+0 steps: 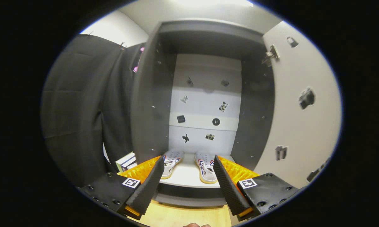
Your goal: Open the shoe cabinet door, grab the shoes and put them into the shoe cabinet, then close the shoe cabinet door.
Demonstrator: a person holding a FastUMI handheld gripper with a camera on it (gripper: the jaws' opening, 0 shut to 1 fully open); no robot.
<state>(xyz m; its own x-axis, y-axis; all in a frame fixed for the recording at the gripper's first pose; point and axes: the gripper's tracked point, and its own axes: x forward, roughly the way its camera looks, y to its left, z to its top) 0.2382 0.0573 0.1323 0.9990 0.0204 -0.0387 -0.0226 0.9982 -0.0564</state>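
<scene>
Shoes shelved, door left to close.
Gripper (187,183) spread wide, empty; shoes (189,165) at lower centre on cabinet floor (184,178). Best to back out, reach open door (299,110) at right, push evenly.

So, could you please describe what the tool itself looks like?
The tool has two wedge-shaped fingers with ribbed inner faces. Each sits on a black screwed block bearing a square black-and-white marker, with orange quilted parts behind. Its fingers are open.
</scene>
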